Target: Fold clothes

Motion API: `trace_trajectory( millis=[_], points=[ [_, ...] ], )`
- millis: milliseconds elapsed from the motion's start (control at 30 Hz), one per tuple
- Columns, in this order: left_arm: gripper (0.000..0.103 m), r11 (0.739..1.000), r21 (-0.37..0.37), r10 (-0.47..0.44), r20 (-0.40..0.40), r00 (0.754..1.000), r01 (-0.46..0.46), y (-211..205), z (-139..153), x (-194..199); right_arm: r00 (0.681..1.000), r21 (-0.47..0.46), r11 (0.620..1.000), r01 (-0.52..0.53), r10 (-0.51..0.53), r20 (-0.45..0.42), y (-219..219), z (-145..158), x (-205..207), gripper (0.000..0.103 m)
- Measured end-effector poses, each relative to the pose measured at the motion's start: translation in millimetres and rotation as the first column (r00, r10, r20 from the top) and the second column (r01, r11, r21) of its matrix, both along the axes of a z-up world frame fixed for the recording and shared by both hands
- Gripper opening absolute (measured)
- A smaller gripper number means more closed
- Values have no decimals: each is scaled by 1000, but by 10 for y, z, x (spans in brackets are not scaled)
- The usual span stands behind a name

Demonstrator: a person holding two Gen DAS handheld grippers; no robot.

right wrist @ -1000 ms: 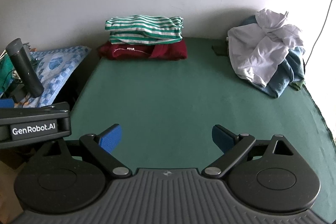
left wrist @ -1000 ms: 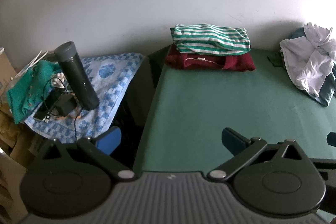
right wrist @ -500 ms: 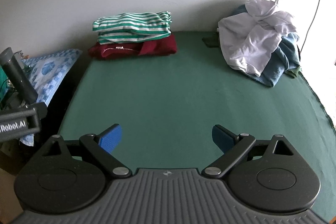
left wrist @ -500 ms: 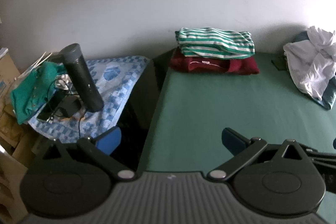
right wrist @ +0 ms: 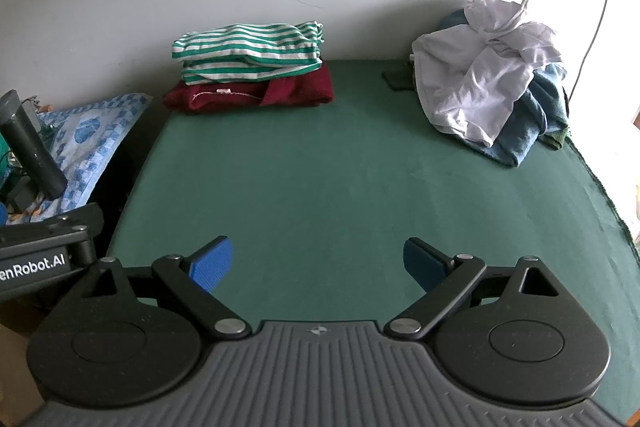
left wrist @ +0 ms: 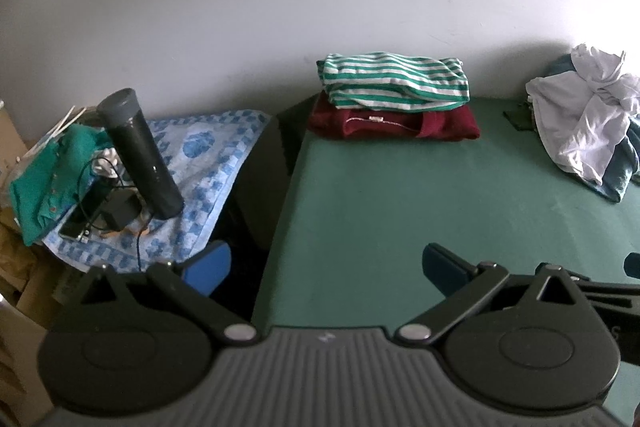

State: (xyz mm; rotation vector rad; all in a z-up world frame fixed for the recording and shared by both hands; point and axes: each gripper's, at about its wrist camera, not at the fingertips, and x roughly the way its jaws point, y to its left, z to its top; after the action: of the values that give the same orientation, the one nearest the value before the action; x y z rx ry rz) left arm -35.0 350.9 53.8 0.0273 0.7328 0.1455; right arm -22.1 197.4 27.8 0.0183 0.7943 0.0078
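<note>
Grippers, left (left wrist: 326, 265) and right (right wrist: 318, 261), both spread wide, empty. Unfolded pile (right wrist: 486, 79) sits far right on table (right wrist: 320, 187), well apart. Cloth looks soft, light, floppy; pinch white top layer at an edge.

Both wrist views look forward over the green table (right wrist: 320, 167), sharing the striped pile (left wrist: 394, 83) by the wall.
</note>
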Motion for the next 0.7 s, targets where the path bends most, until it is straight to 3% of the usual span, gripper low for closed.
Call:
trace_trajectory(
  millis=[700],
  points=[
    [102, 1000, -5, 7, -29, 1000, -7, 42, -87, 63, 1000, -13, 1000, -6, 6, -16, 14, -37, 63, 94]
  ],
)
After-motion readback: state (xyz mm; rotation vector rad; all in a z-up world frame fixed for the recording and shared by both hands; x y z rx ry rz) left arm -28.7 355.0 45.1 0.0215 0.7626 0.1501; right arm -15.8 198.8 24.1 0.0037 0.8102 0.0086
